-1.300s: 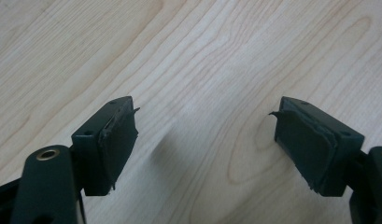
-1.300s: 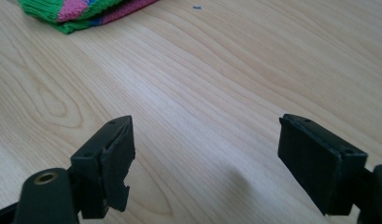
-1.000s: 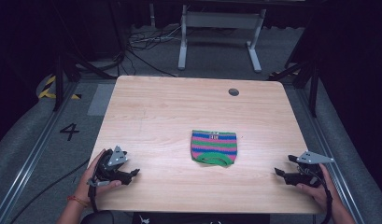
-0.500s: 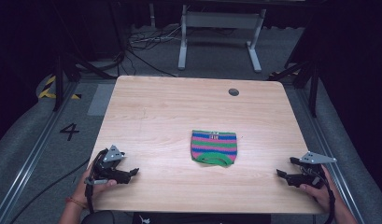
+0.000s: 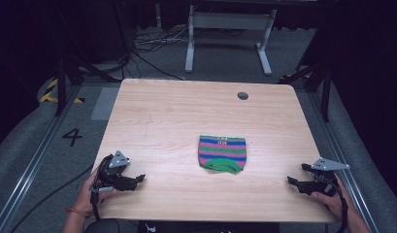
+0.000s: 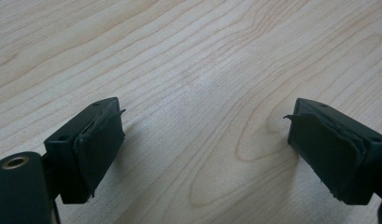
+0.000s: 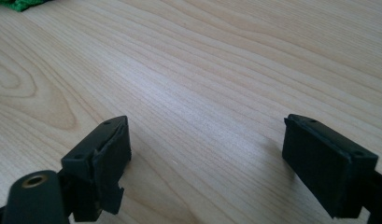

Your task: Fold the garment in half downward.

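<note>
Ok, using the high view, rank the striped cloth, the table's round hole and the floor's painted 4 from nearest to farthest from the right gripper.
From the right gripper:
1. Striped cloth, mid-table to its left.
2. Round hole, by the table's far edge.
3. Painted 4, on the floor past the table's left side.

Folded striped cloth (image 5: 222, 154), pink, blue and green bands, flat on table's near-centre, nothing touching it.

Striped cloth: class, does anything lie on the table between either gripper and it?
Nothing visible does. The striped cloth lies folded mid-table, with bare wood between it and the open left gripper and the open right gripper.
</note>
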Available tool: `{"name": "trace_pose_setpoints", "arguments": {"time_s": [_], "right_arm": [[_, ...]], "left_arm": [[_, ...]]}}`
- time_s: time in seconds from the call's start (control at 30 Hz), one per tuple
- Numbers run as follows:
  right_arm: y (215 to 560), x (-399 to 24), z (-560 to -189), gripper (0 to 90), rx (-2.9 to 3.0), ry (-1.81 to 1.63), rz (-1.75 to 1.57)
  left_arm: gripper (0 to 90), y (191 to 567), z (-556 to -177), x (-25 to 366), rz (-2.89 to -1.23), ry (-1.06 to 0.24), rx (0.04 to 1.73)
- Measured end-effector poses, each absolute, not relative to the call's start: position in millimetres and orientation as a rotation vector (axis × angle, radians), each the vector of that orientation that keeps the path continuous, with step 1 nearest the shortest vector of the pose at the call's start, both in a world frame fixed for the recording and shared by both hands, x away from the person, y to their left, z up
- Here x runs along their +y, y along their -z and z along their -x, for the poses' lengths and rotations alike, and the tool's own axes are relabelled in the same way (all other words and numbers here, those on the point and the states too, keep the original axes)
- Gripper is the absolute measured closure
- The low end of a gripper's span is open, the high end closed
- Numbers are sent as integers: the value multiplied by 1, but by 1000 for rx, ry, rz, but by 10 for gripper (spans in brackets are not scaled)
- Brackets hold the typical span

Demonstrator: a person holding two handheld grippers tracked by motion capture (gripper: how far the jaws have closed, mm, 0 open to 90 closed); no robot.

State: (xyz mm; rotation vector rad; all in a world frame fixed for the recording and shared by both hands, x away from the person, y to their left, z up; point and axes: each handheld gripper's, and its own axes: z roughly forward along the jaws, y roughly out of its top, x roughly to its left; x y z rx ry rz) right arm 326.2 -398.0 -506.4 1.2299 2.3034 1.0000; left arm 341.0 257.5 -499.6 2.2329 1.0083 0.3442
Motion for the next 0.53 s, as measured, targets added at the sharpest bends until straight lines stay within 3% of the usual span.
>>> {"name": "trace_pose_setpoints", "arguments": {"time_s": [0.27, 0.53], "right_arm": [[506, -398, -326, 147, 2300, -996, -1238], [507, -400, -327, 144, 2259, -977, -1287]], "left_arm": [[99, 500, -342, 258, -2235, -348, 1010], [21, 500, -344, 255, -2237, -350, 1061]]}}
